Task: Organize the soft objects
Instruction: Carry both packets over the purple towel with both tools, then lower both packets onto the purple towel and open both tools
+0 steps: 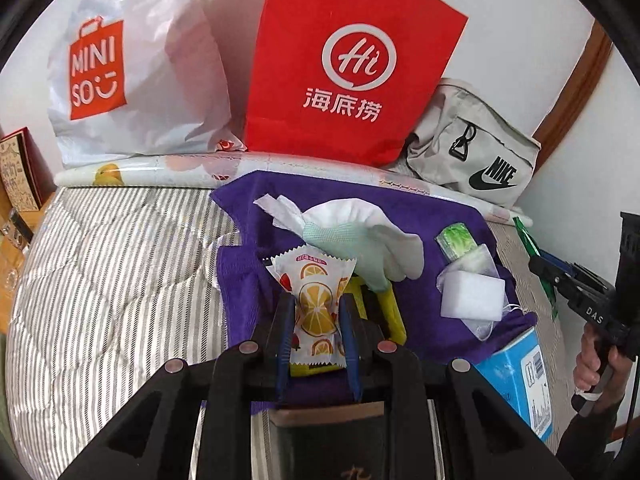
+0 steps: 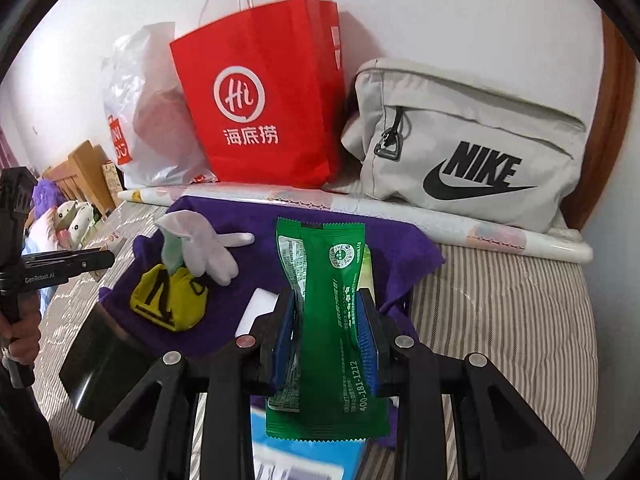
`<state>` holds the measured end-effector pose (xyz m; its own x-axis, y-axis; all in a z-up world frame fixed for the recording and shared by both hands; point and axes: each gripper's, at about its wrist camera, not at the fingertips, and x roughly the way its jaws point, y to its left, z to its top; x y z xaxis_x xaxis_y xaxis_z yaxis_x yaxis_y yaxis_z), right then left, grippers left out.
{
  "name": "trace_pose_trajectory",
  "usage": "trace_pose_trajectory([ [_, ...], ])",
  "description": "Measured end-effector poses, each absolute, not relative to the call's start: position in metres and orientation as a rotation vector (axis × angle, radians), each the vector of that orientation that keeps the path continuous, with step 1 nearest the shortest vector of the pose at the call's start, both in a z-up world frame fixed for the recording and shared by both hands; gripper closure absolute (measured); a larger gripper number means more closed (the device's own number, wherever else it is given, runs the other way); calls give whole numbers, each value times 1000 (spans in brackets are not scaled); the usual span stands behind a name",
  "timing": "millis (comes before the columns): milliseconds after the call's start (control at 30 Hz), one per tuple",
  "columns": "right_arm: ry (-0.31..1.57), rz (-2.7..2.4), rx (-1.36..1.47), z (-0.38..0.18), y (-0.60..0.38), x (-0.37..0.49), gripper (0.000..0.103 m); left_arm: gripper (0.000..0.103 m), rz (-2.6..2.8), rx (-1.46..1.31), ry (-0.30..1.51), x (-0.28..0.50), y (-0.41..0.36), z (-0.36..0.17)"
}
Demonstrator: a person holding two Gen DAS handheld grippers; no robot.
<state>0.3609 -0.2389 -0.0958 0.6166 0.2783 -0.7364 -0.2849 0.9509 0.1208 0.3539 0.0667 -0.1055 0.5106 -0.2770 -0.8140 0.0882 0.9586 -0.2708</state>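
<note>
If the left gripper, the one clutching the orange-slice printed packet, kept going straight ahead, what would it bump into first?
Probably the white and mint fabric glove lying on the purple cloth, just beyond the orange-slice printed packet that the left gripper holds. The red paper bag stands farther back. Depth is hard to judge here.

Three bags stand at the far side of the bed: one white plastic shopping bag (image 1: 132, 76), one red paper bag (image 1: 344, 64) and one grey pouch (image 2: 468, 144). One rolled printed sheet (image 1: 168, 170) lies in front of them. One purple cloth (image 2: 248, 216) is spread on one striped quilt (image 1: 108, 264). On the cloth lie two gloves, one white glove (image 2: 208, 248) and one pale green glove (image 1: 348, 240), one yellow pouch (image 2: 168, 300) and one white foam block (image 1: 472, 296). Two sealed packets are counted: one orange-print packet (image 1: 316, 304) and one green packet (image 2: 332, 312). One blue box (image 1: 516, 376) sits at the near right.
</note>
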Motion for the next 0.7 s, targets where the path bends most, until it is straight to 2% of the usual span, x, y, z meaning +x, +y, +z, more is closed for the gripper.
trace_pose_trajectory([
  [700, 984, 353, -44, -139, -224, 411, 70, 75, -230, -209, 1132, 394, 57, -146],
])
